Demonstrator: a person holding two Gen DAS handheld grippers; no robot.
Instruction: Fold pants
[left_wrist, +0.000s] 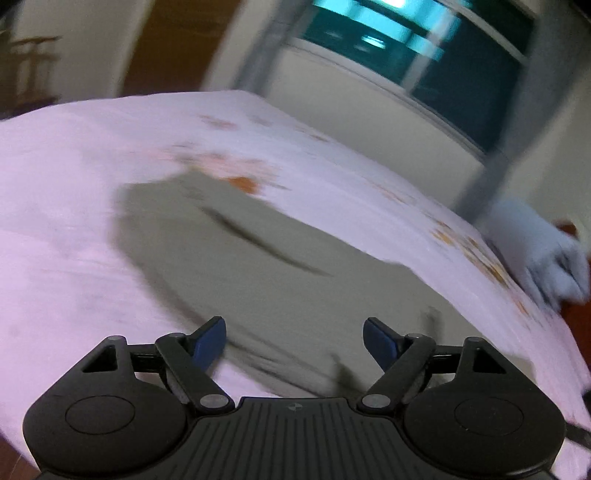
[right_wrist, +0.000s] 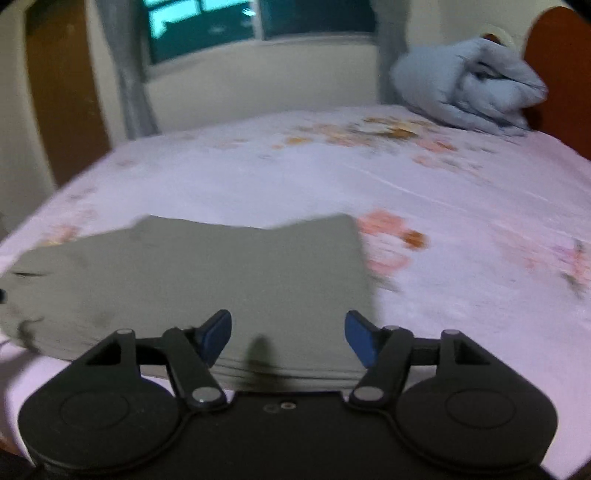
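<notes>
Olive-grey pants (left_wrist: 266, 266) lie flat on a pink flowered bed sheet (left_wrist: 66, 192); the left wrist view is blurred. My left gripper (left_wrist: 294, 341) is open and empty, just above the pants' near edge. In the right wrist view the pants (right_wrist: 207, 273) lie as a folded slab with layered edges toward me. My right gripper (right_wrist: 288, 338) is open and empty, hovering over the near edge of the pants.
A bunched light-blue blanket (right_wrist: 472, 88) lies at the far right of the bed by a wooden headboard (right_wrist: 561, 74); it also shows in the left wrist view (left_wrist: 543, 251). A window (right_wrist: 229, 26) with grey curtains is behind the bed. The sheet (right_wrist: 461, 229) spreads right of the pants.
</notes>
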